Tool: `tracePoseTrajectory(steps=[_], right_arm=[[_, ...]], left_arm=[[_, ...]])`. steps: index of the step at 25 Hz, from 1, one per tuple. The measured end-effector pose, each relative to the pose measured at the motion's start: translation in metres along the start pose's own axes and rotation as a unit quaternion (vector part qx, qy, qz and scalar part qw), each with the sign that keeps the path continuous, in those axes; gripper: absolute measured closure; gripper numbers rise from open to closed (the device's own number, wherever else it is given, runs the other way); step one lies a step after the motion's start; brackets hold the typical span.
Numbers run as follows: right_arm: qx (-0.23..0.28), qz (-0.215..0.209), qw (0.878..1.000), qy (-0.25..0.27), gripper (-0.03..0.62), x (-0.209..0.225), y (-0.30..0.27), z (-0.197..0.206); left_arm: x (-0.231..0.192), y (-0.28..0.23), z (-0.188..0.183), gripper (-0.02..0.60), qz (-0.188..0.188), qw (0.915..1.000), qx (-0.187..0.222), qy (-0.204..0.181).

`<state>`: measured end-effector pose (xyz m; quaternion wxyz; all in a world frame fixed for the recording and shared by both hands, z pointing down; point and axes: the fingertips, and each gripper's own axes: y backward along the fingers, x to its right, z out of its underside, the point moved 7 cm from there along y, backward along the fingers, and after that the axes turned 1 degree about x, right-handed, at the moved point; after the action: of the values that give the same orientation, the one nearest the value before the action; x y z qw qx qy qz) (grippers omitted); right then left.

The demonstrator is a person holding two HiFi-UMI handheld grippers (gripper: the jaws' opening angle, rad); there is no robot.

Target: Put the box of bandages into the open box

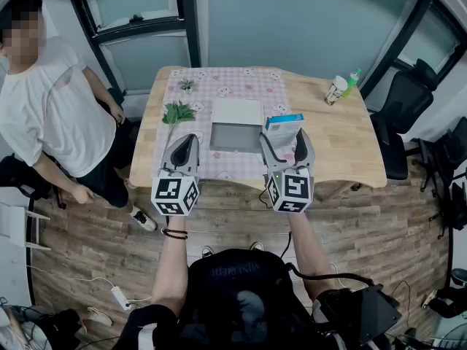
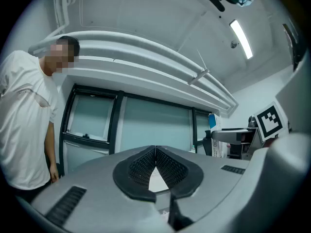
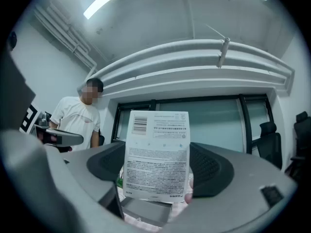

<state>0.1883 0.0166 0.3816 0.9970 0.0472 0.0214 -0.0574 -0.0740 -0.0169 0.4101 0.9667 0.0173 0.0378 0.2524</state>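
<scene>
Centre-right of frame, the right gripper (image 1: 284,141) pinches the bandage box (image 1: 284,125) upright, just right of the open box (image 1: 235,138) on the table (image 1: 343,144). The left gripper (image 1: 187,144) hovers lower left, jaws pressed together and empty.

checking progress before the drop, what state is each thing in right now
bandage box: upright, gripped, not yet in the open box
open box: open on the table, nothing seen inside
right hand-held gripper: closed on the bandage box
left hand-held gripper: shut, empty
bottle: upright, capped
</scene>
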Motion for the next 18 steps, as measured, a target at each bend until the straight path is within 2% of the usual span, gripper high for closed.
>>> tracePoseTrajectory(steps=[12,18], right_arm=[[-0.004,0.002,1.000,-0.008,0.173,0.0026,-0.0020,0.0028],[-0.003,-0.011,1.000,-0.021,0.171,0.0032,-0.0017,0.0035]], left_arm=[[0.0001,-0.0064,0.0008,0.577,0.003,1.0000,0.002,0.000],[0.0028,-0.0076,0.0006,0.577,0.006,1.0000,0.000,-0.001]])
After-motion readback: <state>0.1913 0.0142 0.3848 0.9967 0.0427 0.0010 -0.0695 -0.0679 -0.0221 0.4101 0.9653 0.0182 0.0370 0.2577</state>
